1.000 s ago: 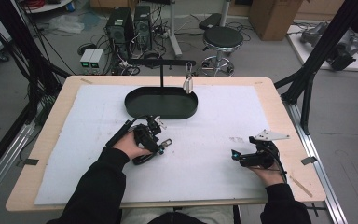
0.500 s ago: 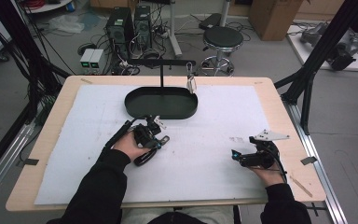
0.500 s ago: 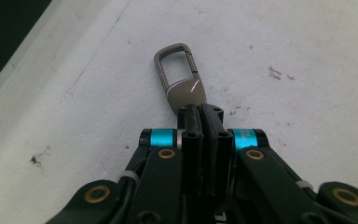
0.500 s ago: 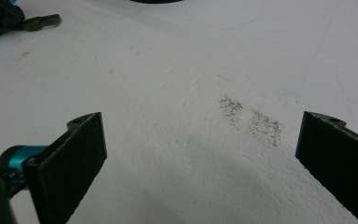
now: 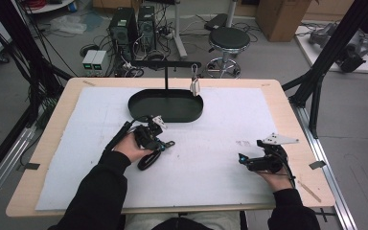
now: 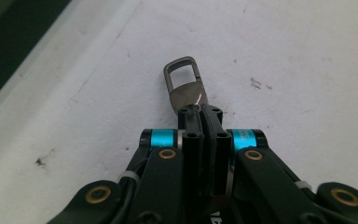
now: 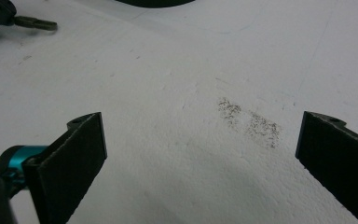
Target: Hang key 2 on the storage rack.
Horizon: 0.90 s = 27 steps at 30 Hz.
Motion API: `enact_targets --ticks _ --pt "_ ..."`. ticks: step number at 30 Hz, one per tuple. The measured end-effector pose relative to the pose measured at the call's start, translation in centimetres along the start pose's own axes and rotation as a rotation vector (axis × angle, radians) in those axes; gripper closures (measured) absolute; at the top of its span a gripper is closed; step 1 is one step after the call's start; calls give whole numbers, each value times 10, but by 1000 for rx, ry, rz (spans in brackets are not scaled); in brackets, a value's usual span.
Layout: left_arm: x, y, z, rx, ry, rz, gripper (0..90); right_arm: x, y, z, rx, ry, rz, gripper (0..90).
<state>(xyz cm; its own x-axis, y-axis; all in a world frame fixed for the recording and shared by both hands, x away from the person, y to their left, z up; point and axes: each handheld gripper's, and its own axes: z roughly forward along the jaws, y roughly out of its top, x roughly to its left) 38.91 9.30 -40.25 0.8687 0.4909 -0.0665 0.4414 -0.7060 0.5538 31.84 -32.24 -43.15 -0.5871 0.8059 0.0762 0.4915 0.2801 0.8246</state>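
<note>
2 grippers, 1 metal clasp (image 6: 185, 86) pinched in the left one, 1 more clasp (image 5: 195, 85) hanging on 1 stand (image 5: 166, 72), 1 black tray (image 5: 139, 103), 1 tabletop (image 5: 287, 124).

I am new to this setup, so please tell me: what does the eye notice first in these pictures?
First, the left gripper shut on a metal clip on the white mat. Beyond it stands a black oval tray with a hanging stand. The right gripper rests open at the mat's right.
</note>
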Motion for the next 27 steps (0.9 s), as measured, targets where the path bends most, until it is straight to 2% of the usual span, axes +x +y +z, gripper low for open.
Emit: enact_targets --ticks 3,5,6,10,12,15,20,23,26,27 --pt "6 -2 -10 -40 -21 -25 869 0 0 0 -2 -1 -7 10" --pt "10 -3 -19 -62 -4 -34 869 0 0 0 -3 0 -4 10" --pt "11 -4 -23 -81 7 -53 869 0 1 0 -4 0 -2 10" --pt "16 -3 -36 -118 20 -66 869 1 1 0 -3 0 -3 10" --pt "18 0 -42 -127 18 -61 869 1 1 0 -3 0 -5 10" --pt "19 5 -50 -116 15 -36 869 1 0 1 0 1 -10 10" --pt "23 17 -65 -131 48 -11 867 1 1 1 -1 2 -9 10" --pt "28 22 -74 -160 59 -8 867 1 0 1 2 4 -10 10" --pt "33 28 -85 -200 49 5 866 1 0 1 1 4 -8 10" --pt "34 31 -90 -217 60 10 866 1 0 1 1 5 -6 10"
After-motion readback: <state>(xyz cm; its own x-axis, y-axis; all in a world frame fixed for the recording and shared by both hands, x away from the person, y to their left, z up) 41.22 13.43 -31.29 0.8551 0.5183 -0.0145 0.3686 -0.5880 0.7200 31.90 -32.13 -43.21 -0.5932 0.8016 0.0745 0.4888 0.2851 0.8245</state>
